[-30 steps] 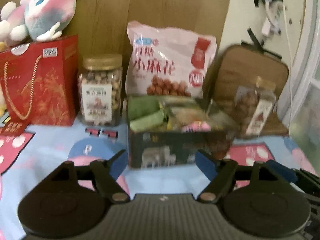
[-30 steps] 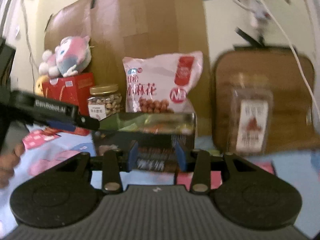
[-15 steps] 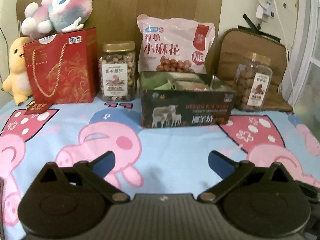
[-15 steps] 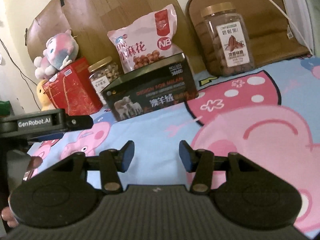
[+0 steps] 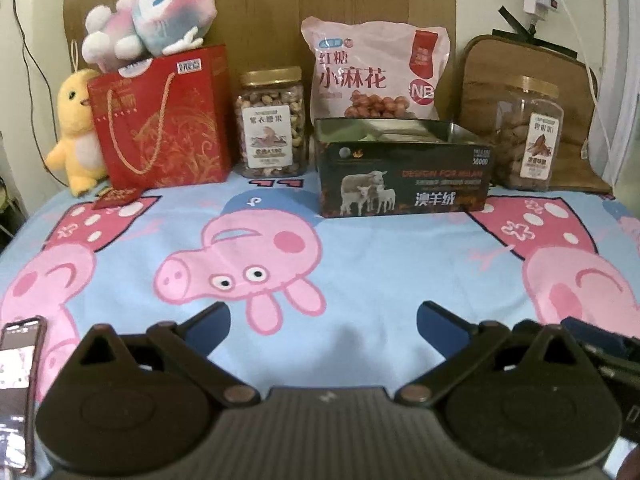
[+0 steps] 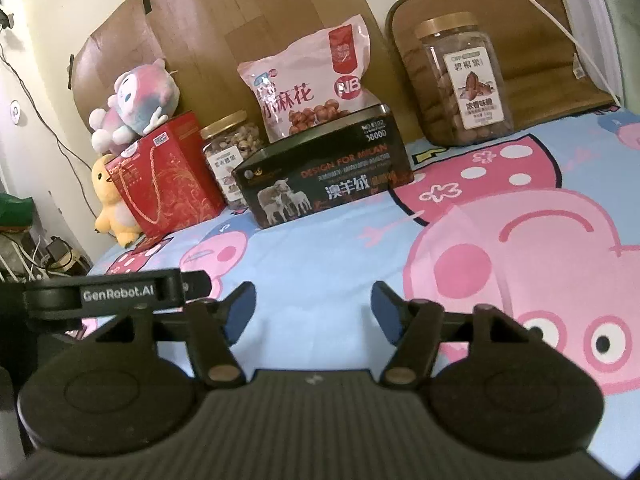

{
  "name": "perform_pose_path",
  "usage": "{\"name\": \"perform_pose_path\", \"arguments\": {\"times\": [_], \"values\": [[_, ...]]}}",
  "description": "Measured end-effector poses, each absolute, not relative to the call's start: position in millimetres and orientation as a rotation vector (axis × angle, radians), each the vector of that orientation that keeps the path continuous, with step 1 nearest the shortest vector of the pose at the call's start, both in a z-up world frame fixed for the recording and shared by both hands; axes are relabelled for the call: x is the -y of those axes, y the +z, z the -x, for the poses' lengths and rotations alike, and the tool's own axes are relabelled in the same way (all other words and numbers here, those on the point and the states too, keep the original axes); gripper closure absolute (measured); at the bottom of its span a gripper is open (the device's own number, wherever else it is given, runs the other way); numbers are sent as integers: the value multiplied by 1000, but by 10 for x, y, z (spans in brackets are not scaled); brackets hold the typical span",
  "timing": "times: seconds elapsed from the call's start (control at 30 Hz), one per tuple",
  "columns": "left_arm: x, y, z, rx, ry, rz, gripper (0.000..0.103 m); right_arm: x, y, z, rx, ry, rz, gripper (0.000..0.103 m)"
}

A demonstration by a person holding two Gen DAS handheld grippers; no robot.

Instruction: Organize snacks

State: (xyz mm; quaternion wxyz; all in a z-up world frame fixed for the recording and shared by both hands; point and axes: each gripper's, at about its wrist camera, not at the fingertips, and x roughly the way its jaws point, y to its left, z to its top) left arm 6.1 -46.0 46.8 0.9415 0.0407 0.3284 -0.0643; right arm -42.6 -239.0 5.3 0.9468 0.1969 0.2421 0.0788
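1. You hold the left gripper point(image 5: 324, 322) with its jaws spread wide and empty over the bed sheet point(image 5: 360, 264).
2. Your right gripper point(image 6: 313, 306) is opening its jaws, nothing between them.
3. The snack tin point(image 5: 404, 178) sits at twelve o'clock; the snacks look already gathered, so judge any next reach.
4. Flanking: red bag point(image 5: 164, 120), nut jar point(image 5: 274, 120), pink packet point(image 5: 372, 68), pecan jar point(image 5: 526, 132); nothing blocks you.
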Motion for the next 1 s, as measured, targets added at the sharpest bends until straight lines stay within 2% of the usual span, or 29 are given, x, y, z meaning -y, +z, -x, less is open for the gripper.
{"name": "perform_pose_path", "arguments": {"times": [0.67,1.0], "values": [[561,555,247,-520,-31,-230,0,2391,131,567,-428,132,-424,27],[518,514,206,-561,16,-251,0,2386,119,566,-422,119,-427,22]]}}
